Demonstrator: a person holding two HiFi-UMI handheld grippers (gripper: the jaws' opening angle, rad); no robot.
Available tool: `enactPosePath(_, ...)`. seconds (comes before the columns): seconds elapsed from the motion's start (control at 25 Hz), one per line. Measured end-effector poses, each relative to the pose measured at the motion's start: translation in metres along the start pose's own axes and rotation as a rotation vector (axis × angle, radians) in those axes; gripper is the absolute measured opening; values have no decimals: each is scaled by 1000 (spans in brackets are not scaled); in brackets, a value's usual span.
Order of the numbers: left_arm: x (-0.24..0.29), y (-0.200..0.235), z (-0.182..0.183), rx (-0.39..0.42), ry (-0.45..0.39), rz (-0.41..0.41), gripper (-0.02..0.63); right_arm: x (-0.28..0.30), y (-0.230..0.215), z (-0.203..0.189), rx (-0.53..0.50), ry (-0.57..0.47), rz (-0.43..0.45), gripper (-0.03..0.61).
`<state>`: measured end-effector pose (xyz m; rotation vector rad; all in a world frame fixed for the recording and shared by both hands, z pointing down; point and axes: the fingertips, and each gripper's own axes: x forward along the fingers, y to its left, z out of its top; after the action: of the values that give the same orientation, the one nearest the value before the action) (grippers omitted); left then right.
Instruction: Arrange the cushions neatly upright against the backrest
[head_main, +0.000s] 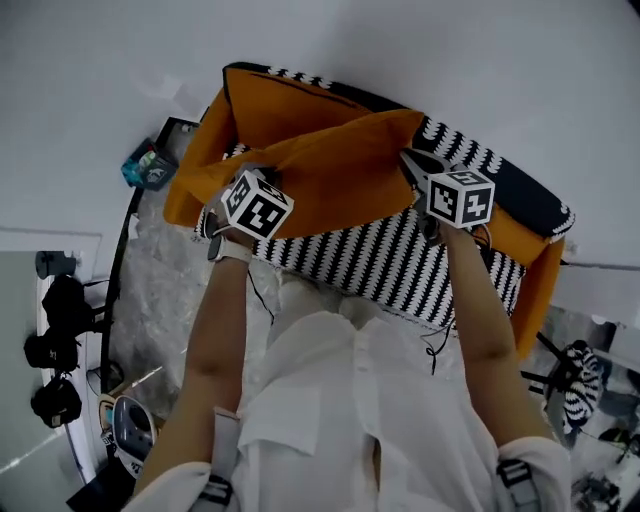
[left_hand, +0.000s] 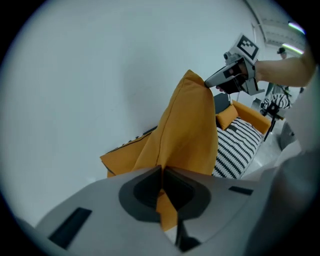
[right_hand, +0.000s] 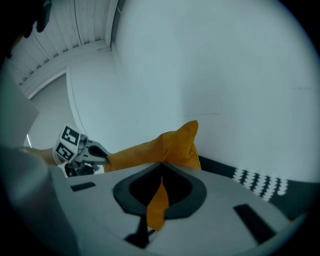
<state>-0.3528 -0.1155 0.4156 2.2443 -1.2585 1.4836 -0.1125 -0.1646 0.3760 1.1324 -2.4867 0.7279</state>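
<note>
An orange cushion (head_main: 330, 175) hangs stretched between both grippers above the black-and-white striped sofa seat (head_main: 385, 265). My left gripper (head_main: 262, 180) is shut on the cushion's left corner; its orange fabric (left_hand: 187, 135) runs out from the closed jaws in the left gripper view. My right gripper (head_main: 412, 165) is shut on the opposite corner, with orange cloth (right_hand: 157, 202) pinched between its jaws in the right gripper view. A second orange cushion (head_main: 275, 105) leans behind, against the backrest (head_main: 480, 160).
The sofa has orange arm bolsters at the left (head_main: 195, 165) and right (head_main: 540, 290), and stands against a white wall (head_main: 400, 40). A teal object (head_main: 148, 168) sits on a side table at left. Camera gear (head_main: 55, 340) stands on the floor at left.
</note>
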Motion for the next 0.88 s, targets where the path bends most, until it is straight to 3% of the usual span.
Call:
enactPosePath(0.24, 32, -88, 61, 69, 13, -115, 20, -86, -73, -20, -210, 51, -218, 106)
enactPosePath(0.4, 46, -144, 97, 173, -9, -203, 20, -107, -58, -24, -533, 105, -147, 187)
enactPosePath(0.6, 60, -185, 130, 283, -29, -290, 20, -82, -51, -78, -875, 347, -74, 212)
enactPosePath(0.72, 62, -197, 145, 329, -62, -350, 20, -71, -65, -95, -963, 434, -103, 215)
enactPosePath(0.88, 66, -212, 165, 394, -117, -431, 20, -72, -87, -106, -1006, 519, -146, 221)
